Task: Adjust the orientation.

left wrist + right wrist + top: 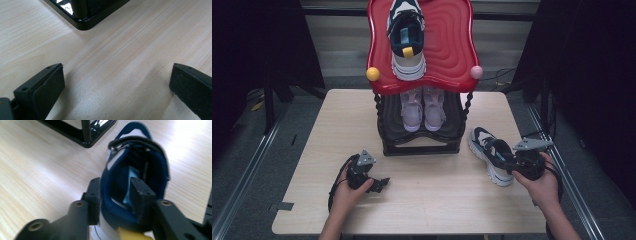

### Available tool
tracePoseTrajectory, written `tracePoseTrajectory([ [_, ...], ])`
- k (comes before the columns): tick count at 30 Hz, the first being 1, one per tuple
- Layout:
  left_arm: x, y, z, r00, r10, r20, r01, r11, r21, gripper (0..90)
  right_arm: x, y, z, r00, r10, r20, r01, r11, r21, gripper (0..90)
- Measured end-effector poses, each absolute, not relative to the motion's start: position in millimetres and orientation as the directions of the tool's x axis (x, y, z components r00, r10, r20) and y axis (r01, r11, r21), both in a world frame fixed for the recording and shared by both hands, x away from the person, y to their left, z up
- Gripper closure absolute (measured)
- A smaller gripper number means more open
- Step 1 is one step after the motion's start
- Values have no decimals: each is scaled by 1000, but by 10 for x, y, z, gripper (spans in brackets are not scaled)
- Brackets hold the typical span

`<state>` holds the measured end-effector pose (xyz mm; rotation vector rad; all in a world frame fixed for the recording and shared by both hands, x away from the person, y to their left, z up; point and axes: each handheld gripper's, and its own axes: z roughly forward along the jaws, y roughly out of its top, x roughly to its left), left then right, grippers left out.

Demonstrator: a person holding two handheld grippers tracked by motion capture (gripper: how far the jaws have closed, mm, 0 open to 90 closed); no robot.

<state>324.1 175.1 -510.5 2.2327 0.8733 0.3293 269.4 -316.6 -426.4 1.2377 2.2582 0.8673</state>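
— Where's the shoe?

— The navy-and-white mesh sneaker (490,154) lies on the pale wooden table (312,150), right of the black two-tier rack (422,145). My right gripper (116,195) is clamped on its heel collar, one jaw inside. I'd say the grab is made; next comes the lift.

— To where?

— Beside its mate (407,37) on the red wavy top shelf (452,45), clearing the pink corner ball (476,72). The lilac pair (422,107) fills the lower tier. My left gripper (115,82) idles, jaws apart.

Matt wood table (422,200), glossy red shelf (452,45)
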Motion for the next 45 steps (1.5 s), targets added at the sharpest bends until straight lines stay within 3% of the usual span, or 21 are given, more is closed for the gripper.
tracePoseTrajectory([
  [4, 3242, 1751, -5108, 740, 672, -20, 492, -521, 698, 0, 2704, -3075, -4248, -533, 846, 3, 599, 374, 708, 820],
  [5, 3242, 1751, -5108, 740, 672, -20, 492, -521, 698, 0, 2711, -3038, -4249, -542, 840, 13, 600, 376, 707, 827],
  [7, 3241, 1751, -5106, 740, 673, -20, 493, -522, 696, 0, 2719, -2951, -4242, -550, 835, -15, 592, 403, 698, 839],
  [8, 3241, 1751, -5105, 739, 673, -20, 493, -522, 696, 0, 2727, -2904, -4226, -559, 829, -25, 590, 419, 690, 900],
  [10, 3242, 1751, -5107, 740, 672, -20, 492, -521, 697, 0, 2750, -2855, -4236, -565, 825, 26, 597, 387, 703, 900],
  [12, 3242, 1751, -5108, 740, 672, -21, 492, -521, 698, 0, 2790, -2791, -4278, -561, 828, -13, 598, 416, 685, 900],
  [14, 3241, 1751, -5108, 740, 672, -21, 492, -520, 698, 0, 2823, -2771, -4325, -561, 828, 20, 606, 395, 691, 896],
  [17, 3241, 1751, -5106, 740, 673, -20, 493, -521, 696, 0, 2816, -2809, -4313, -545, 837, 43, 597, 352, 721, 768],
  [22, 3242, 1751, -5108, 740, 672, -21, 492, -520, 698, 0, 2757, -2937, -4186, -534, 845, -7, 577, 371, 728, 611],
  [25, 3242, 1751, -5108, 740, 672, -21, 492, -520, 698, 0, 2721, -3023, -4131, -523, 852, -29, 567, 373, 734, 554],
  [29, 3242, 1751, -5108, 740, 672, -21, 492, -520, 698, 0, 2710, -3075, -4233, -530, 848, 3, 617, 383, 687, 580],
  [31, 3242, 1751, -5108, 740, 672, -21, 492, -520, 698, 0, 2706, -3067, -4315, -545, 836, 68, 633, 357, 687, 738],
  [33, 3242, 1751, -5108, 740, 672, -21, 492, -520, 698, 0, 2689, -3026, -4331, -551, 833, 48, 616, 367, 697, 758],
  [37, 3241, 1751, -5106, 740, 673, -20, 493, -522, 696, 0, 2705, -2913, -4327, -547, 837, 25, 607, 376, 700, 779],
  [45, 3241, 1751, -5106, 740, 673, -20, 493, -521, 696, 0, 2775, -2637, -4364, -528, 840, 127, 612, 272, 743, 744],
])
